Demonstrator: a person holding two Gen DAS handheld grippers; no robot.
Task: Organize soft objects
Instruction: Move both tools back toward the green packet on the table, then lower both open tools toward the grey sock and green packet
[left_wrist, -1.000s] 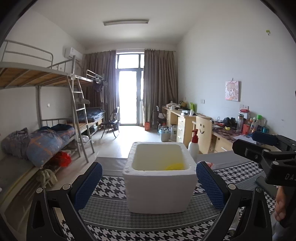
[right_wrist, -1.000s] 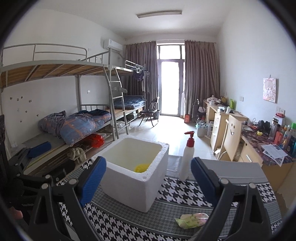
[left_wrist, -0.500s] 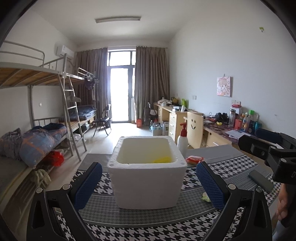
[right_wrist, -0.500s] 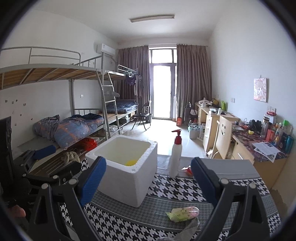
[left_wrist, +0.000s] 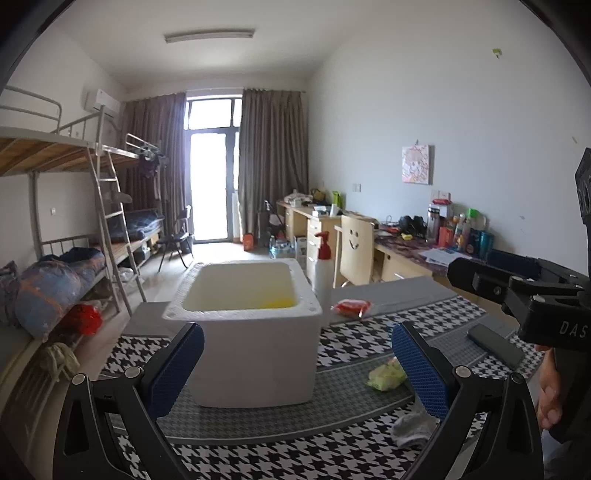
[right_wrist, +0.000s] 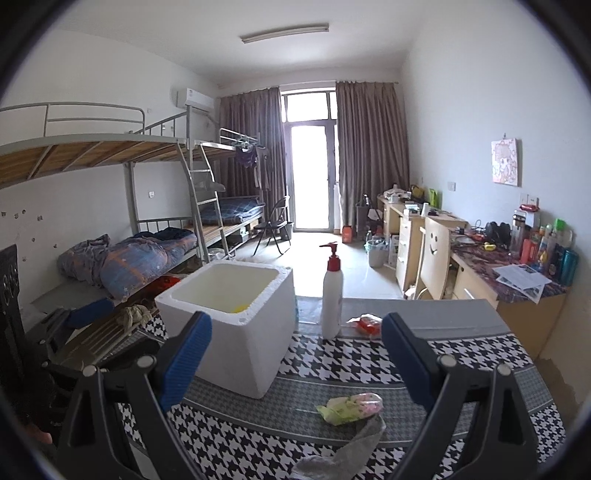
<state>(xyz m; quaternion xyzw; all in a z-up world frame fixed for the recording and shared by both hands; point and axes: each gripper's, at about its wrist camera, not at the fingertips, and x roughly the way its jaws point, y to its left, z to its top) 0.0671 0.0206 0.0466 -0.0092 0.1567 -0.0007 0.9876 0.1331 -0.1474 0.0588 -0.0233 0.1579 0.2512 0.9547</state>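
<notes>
Holding both grippers, left (left_wrist: 295, 363) and right (right_wrist: 297, 360), wide apart, gripping nothing.
Green cloth (right_wrist: 349, 406) and grey sock (right_wrist: 343, 448) lie beside my foam box (right_wrist: 236, 325).

The right gripper (right_wrist: 295, 365) gapes above a green cloth (right_wrist: 347, 406) and grey sock (right_wrist: 351, 446), foam box (right_wrist: 236, 325) to their left.

Crumpled green-pink soft item (right_wrist: 349, 406) and grey sock (right_wrist: 343, 448) on houndstooth cloth near white foam box (right_wrist: 236, 325).
</notes>
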